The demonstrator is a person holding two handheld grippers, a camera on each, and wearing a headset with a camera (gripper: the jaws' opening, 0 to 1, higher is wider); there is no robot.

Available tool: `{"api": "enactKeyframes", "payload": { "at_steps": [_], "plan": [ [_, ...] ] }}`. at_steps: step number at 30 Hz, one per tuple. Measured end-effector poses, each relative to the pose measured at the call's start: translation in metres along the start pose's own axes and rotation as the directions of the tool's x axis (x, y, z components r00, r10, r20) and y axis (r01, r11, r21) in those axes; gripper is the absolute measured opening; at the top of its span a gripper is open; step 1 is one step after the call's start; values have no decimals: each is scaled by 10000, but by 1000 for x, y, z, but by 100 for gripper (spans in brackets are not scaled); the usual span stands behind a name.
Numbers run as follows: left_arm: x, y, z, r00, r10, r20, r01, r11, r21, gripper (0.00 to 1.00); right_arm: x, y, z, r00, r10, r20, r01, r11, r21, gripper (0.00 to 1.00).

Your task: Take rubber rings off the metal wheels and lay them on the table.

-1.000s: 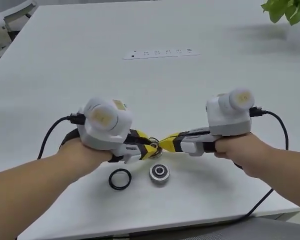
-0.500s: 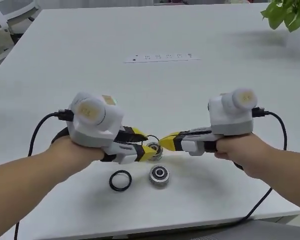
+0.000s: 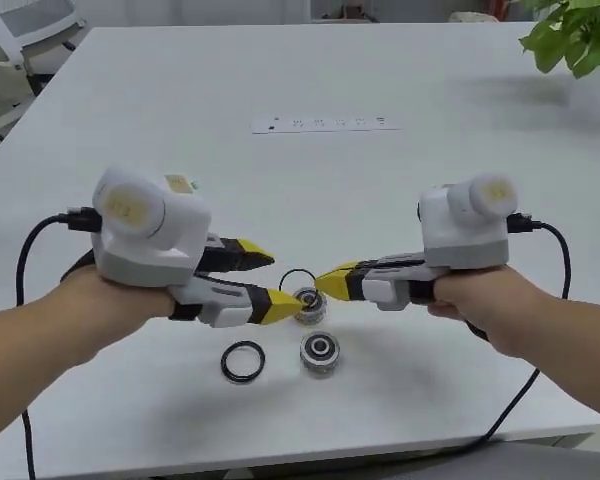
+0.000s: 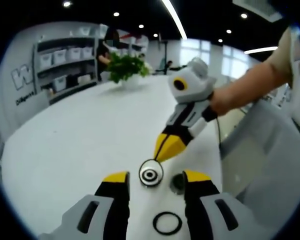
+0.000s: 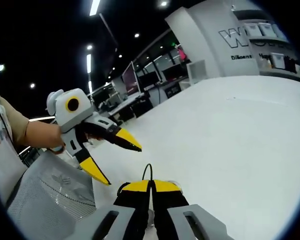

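A: status on the rings?
B: one done; loose ring (image 3: 242, 360) lies flat on the table (image 3: 400, 190), lower centre of the head view, just beside a bare wheel (image 3: 320, 351).
A: second one?
B: in progress; right gripper (image 3: 324, 283) has its jaws pressed together on a thin black ring (image 3: 298, 276), mid-frame, looping up just above the second wheel (image 3: 307, 304); cannot tell if it is fully clear of the rim.
A: left side?
B: left gripper (image 3: 277, 280) spread wide, holding nothing; its lower tip sits just beside that wheel.
A: remaining?
B: by the look of it: get that ring free; lay it on the table.
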State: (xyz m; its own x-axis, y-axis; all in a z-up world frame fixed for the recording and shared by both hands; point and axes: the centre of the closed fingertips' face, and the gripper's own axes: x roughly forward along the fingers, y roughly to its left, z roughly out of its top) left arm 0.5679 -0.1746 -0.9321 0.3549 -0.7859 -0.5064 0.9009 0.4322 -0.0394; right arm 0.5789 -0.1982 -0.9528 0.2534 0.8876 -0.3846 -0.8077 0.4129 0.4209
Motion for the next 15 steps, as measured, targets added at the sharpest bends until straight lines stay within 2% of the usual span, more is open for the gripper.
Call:
{"api": "enactKeyframes", "payload": {
  "at_steps": [8, 15],
  "plan": [
    [-21, -6, 2, 9998, 129, 157, -127, 9998, -136, 54, 3, 11, 5, 9997, 233, -13, -233, 9997, -97, 0],
    [-37, -11, -4, 9995, 241, 180, -238, 9996, -164, 60, 8, 22, 5, 9988, 474, -150, -477, 9987, -182, 0]
  ]
}}
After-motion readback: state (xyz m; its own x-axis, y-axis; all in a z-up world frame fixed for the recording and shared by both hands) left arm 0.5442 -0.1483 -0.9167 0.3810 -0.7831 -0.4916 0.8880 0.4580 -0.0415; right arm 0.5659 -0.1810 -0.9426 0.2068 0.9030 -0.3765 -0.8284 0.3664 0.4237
